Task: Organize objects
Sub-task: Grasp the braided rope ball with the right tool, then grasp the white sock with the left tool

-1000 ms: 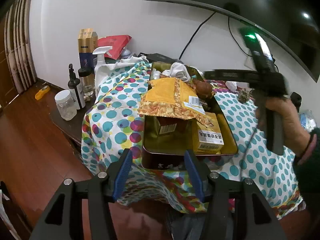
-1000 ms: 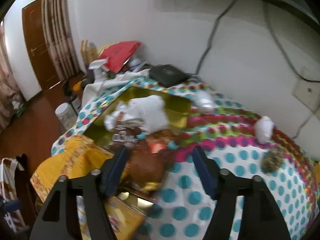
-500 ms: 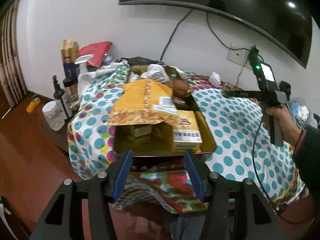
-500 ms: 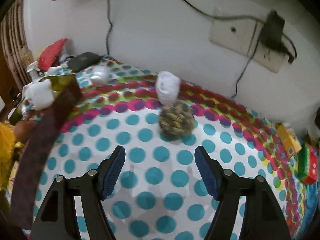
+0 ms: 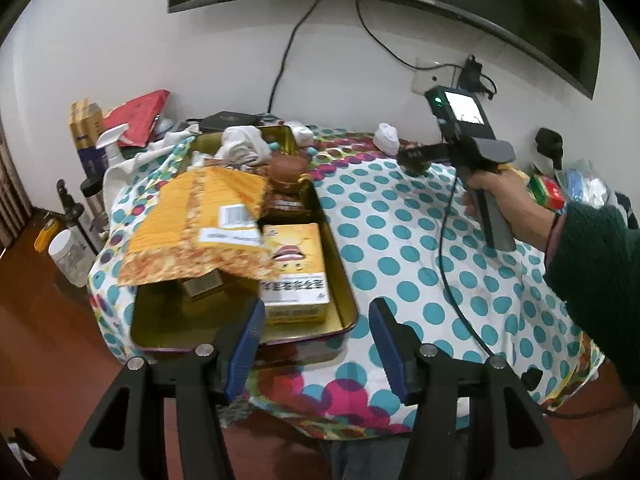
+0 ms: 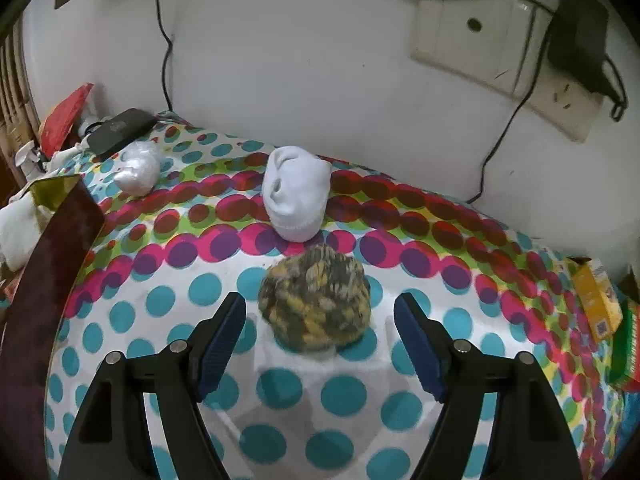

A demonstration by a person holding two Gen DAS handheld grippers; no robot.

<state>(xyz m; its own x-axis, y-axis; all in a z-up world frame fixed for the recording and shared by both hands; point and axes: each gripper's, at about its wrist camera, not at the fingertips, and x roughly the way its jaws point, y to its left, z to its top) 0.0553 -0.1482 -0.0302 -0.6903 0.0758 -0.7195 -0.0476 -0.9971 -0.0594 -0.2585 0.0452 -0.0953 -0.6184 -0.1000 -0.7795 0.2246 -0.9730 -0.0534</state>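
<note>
No label is legible. The right gripper [image 6: 320,344], jaws just widened and released, flanks the mottled yellow-brown ball [image 6: 315,299] below the white sock [image 6: 296,196]; the left gripper [image 5: 316,344] hangs released.

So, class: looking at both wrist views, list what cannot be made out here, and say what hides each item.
- Small brown box, left wrist view: mostly covered by the orange packet; label unreadable.
- Mottled yellow-dark bundle, right wrist view: blurred; material unclear.
- Right tool's tips, left wrist view: lost against that dark bundle.
- Green-red box, right wrist view: cut off by the edge.
- Tin contents at the back: piled, overlapping.
</note>
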